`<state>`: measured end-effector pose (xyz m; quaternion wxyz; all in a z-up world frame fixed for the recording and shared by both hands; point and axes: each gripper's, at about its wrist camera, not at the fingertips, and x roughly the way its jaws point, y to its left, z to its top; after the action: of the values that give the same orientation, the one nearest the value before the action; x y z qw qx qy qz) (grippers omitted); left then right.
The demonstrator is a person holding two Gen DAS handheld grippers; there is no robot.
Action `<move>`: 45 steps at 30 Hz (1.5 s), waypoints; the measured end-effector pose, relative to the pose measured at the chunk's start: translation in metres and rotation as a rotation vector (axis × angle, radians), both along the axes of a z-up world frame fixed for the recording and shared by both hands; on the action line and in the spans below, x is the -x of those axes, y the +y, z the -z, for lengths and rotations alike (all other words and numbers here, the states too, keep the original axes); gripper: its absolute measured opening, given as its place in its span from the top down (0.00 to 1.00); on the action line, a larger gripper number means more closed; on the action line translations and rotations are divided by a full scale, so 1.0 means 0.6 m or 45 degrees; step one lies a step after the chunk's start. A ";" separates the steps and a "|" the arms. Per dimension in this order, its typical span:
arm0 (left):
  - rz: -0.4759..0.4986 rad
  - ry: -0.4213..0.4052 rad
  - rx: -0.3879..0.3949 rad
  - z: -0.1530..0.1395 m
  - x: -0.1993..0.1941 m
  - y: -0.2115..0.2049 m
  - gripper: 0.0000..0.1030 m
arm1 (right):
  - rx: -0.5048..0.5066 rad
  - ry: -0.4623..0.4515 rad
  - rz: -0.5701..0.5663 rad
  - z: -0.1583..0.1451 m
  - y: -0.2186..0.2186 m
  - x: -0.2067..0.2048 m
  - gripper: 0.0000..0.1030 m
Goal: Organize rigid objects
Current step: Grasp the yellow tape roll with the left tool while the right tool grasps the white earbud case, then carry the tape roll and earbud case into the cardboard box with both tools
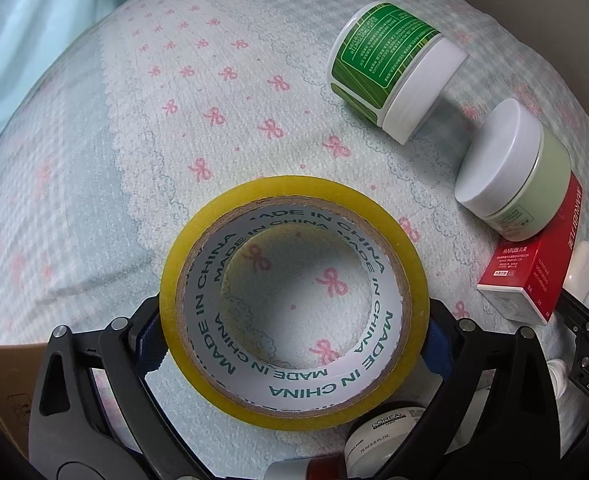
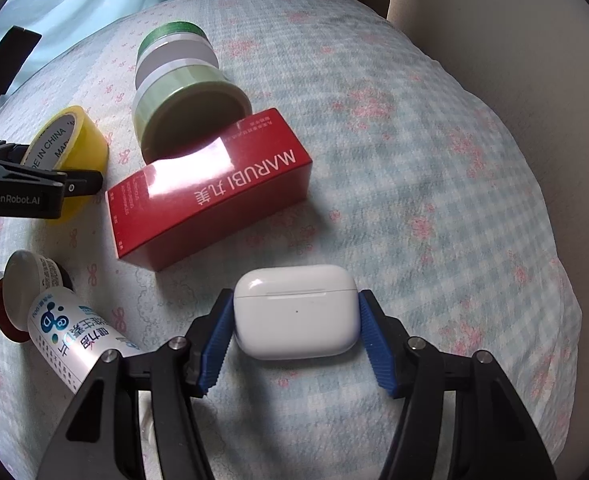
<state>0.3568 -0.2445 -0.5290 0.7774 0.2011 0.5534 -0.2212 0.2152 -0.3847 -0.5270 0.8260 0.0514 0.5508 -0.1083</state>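
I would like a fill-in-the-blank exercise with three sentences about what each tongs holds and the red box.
1. The left tongs grip a roll of yellow ____.
2. The right tongs flank a ____ earbud case.
3. The red box reads ____.

Missing words: tape; white; MARUBI

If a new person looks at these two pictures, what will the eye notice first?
First, the yellow tape roll, gripped between the left tongs and filling the left wrist view. Next, the white earbud case, held between the blue pads of the right tongs. Behind it lies the red MARUBI box.
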 end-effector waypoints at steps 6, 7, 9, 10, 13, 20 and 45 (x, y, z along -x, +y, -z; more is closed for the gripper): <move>-0.044 -0.041 0.046 -0.054 0.007 0.015 0.06 | 0.014 -0.051 0.001 -0.037 0.000 0.017 0.46; -0.055 -0.048 0.063 -0.069 0.010 0.020 0.06 | 0.014 -0.062 0.002 -0.047 0.000 0.020 0.46; -0.076 -0.072 0.091 -0.100 0.018 0.027 0.06 | 0.011 -0.084 0.001 -0.072 0.000 0.025 0.46; -0.085 -0.086 0.103 -0.119 0.023 0.033 0.06 | 0.010 -0.096 0.001 -0.086 0.000 0.029 0.46; -0.116 -0.117 0.147 -0.179 0.039 0.048 0.06 | 0.016 -0.137 -0.010 -0.139 0.004 0.039 0.46; -0.230 -0.194 0.234 -0.353 0.088 0.091 0.06 | 0.036 -0.213 -0.069 -0.301 0.025 0.050 0.46; -0.487 -0.350 0.211 -0.611 0.168 0.606 0.06 | -0.077 -0.355 -0.350 -0.566 0.431 -0.019 0.46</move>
<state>0.2561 0.1193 -0.1622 0.8870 0.0563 0.4504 -0.0852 0.2263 -0.1261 -0.1875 0.8994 0.0150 0.4359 0.0301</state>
